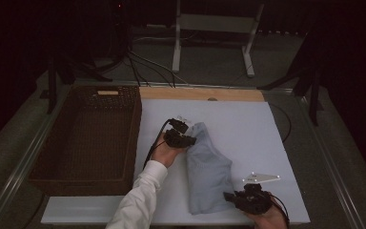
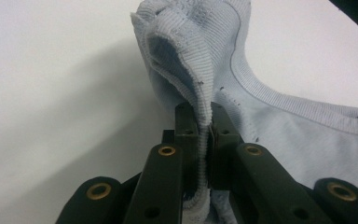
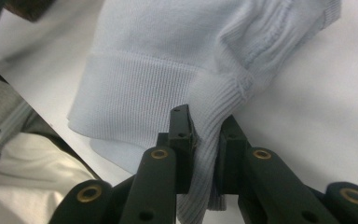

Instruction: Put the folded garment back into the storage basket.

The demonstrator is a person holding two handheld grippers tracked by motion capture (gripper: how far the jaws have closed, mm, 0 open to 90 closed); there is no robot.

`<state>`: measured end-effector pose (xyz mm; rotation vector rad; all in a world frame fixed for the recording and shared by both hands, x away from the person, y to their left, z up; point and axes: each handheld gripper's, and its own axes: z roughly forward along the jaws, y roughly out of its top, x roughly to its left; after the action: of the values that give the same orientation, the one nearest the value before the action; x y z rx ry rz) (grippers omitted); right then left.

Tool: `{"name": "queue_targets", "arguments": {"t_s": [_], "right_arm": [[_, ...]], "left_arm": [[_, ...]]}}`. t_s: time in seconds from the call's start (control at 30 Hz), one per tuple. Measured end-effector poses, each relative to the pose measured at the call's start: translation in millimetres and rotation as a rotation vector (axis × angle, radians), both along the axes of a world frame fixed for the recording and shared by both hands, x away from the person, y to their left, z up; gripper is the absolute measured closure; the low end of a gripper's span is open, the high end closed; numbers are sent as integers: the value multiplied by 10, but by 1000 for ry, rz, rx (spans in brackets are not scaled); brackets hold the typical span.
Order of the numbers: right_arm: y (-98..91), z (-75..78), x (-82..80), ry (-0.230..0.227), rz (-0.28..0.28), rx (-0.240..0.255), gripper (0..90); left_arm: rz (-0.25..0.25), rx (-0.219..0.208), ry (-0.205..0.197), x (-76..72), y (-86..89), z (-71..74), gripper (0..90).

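Dim high view, bright gripper views

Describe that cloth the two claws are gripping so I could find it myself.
On the white board, right of the wicker basket, lies a pale blue knit garment, folded into a long strip. The left gripper pinches its far ribbed edge, the right gripper its near ribbed hem. It is the board's lone soft thing.

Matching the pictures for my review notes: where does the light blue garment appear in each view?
High view: the light blue garment lies folded on the white board, centre-right, between both tongs.
Left gripper view: its ribbed neck edge rises from the shut jaws, centre.
Right gripper view: its ribbed hem spans the upper middle, a fold pinched in the jaws.
Shared landmark: the white board.
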<state>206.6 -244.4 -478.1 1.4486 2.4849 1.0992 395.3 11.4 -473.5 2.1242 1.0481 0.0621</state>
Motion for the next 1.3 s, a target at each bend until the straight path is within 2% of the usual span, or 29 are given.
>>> {"name": "queue_targets", "arguments": {"t_s": [0.03,0.17,0.6,1.1,1.3], "right_arm": [[-7,27,10,-5,-1,20,802],[-17,70,20,-14,-3,47,803],[5,181,63,-37,-7,84,804],[98,271,153,-55,-4,110,804],[119,317,186,-64,-4,119,804]], "left_arm": [[0,2,-8,2,12,42,862],[1,2,-27,3,27,134,863],[6,11,-54,22,44,335,863],[19,-35,-54,66,136,447,863],[25,-53,-66,78,170,544,864]]}}
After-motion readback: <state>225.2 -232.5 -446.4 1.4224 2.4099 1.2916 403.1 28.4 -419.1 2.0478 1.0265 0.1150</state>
